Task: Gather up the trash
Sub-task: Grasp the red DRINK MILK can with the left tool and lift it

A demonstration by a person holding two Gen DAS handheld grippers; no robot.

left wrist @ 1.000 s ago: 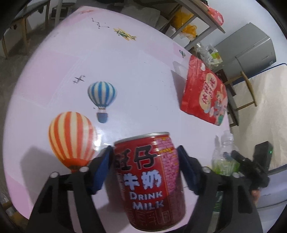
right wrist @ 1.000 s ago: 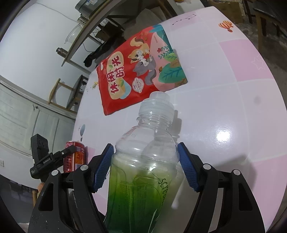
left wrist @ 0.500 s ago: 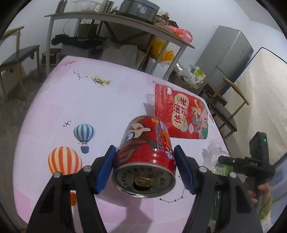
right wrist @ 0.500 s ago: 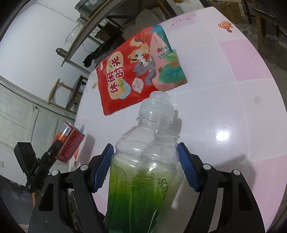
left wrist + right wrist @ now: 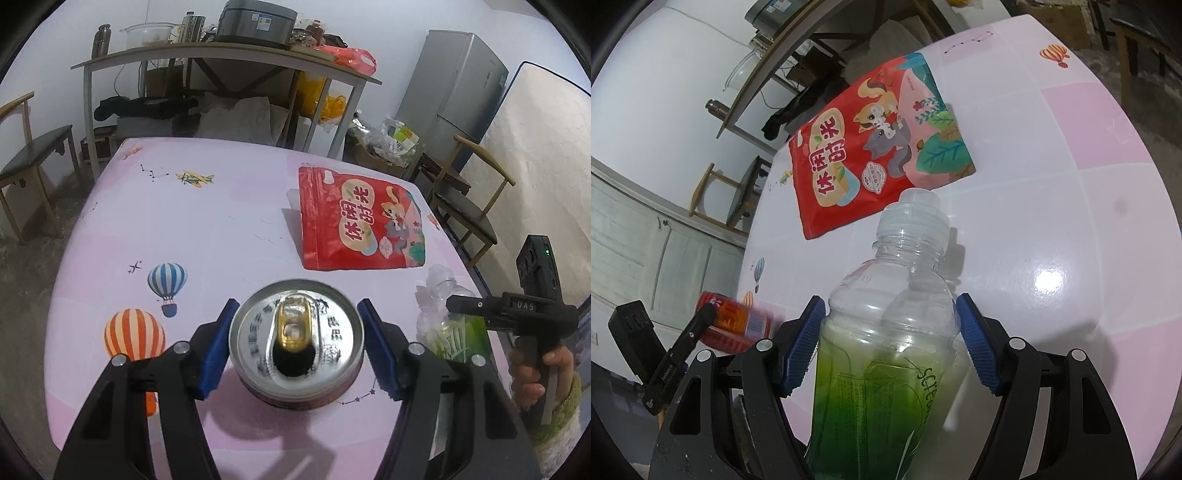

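Collection under way: left gripper (image 5: 297, 345) pinches the opened red can (image 5: 297, 343) clear above the table's (image 5: 221, 221) near edge, right gripper (image 5: 890, 347) clamps the green bottle (image 5: 886, 362); next, presumably, a bin, none visible
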